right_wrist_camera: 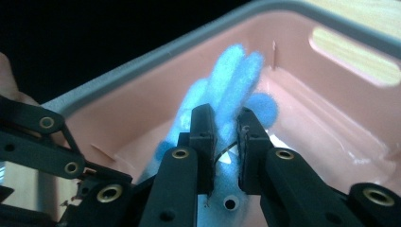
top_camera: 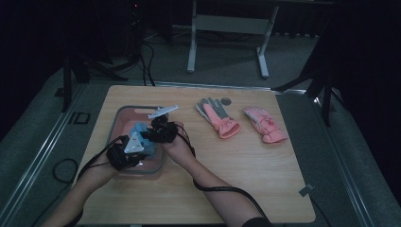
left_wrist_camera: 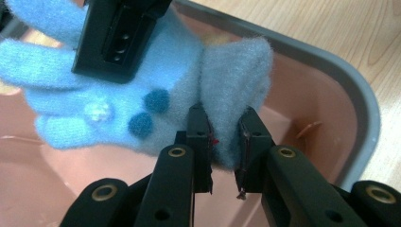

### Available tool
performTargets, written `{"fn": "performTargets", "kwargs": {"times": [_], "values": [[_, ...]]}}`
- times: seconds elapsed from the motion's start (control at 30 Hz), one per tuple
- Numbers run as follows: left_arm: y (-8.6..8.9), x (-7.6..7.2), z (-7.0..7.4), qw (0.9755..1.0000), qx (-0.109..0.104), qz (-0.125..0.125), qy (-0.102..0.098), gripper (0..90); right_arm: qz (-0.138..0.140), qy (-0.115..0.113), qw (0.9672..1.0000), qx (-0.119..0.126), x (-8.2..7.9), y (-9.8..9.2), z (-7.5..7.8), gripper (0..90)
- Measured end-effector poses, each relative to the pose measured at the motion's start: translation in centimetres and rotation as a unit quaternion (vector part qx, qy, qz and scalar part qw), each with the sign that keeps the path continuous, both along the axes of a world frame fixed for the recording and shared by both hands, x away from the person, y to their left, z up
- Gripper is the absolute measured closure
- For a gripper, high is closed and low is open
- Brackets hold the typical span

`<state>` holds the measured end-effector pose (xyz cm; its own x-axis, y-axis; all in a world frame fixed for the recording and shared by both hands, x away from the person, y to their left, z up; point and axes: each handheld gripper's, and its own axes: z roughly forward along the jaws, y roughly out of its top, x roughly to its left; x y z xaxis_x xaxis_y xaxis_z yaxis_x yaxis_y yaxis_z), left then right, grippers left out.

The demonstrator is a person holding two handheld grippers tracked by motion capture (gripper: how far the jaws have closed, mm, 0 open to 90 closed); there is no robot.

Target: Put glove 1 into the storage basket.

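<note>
A fuzzy light-blue knitted glove [left_wrist_camera: 142, 90] hangs between both grippers over the pink plastic tub with a grey rim [top_camera: 115, 124], at about 9 o'clock on the wooden table [top_camera: 246, 165]. The left gripper [left_wrist_camera: 226, 135] is clamped on its cuff; the right gripper [right_wrist_camera: 226, 137] pinches the finger end. The glove's long axis runs from one gripper to the other, so lowering it flat into the tub means both hands dropping together.

My glove [left_wrist_camera: 156, 94]: light blue, fuzzy, dark blue dots, one white. Bin [left_wrist_camera: 350, 109]: pink inside, grey rim. Table [top_camera: 246, 161]: pale wood grain. My grippers' bodies: black.
</note>
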<state>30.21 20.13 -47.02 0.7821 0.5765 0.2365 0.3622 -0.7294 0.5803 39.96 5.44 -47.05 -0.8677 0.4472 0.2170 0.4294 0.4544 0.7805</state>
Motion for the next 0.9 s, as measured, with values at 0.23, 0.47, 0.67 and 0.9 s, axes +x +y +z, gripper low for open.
{"fn": "performTargets", "kwargs": {"times": [0.23,0.47,0.67,0.9], "values": [[-0.6,0.9,-0.9,0.9995,0.022,0.012,0.017,78.9,-0.003,0.004,0.9997,-0.024,0.6,0.4,-1.1,79.6],[-0.9,1.5,-1.4,0.9986,0.036,0.019,0.032,78.8,0.004,0.007,0.9969,-0.078,1.5,1.8,-1.6,79.1],[-1.0,2.1,-1.4,0.9976,0.04,0.026,0.051,78.3,-0.013,0.014,0.9948,-0.1,1.8,2.1,-1.7,78.6],[-1.2,2.9,-1.6,0.9949,0.049,0.022,0.086,73.1,-0.016,0.008,0.991,-0.133,1.9,3.1,-1.6,59.4]]}}
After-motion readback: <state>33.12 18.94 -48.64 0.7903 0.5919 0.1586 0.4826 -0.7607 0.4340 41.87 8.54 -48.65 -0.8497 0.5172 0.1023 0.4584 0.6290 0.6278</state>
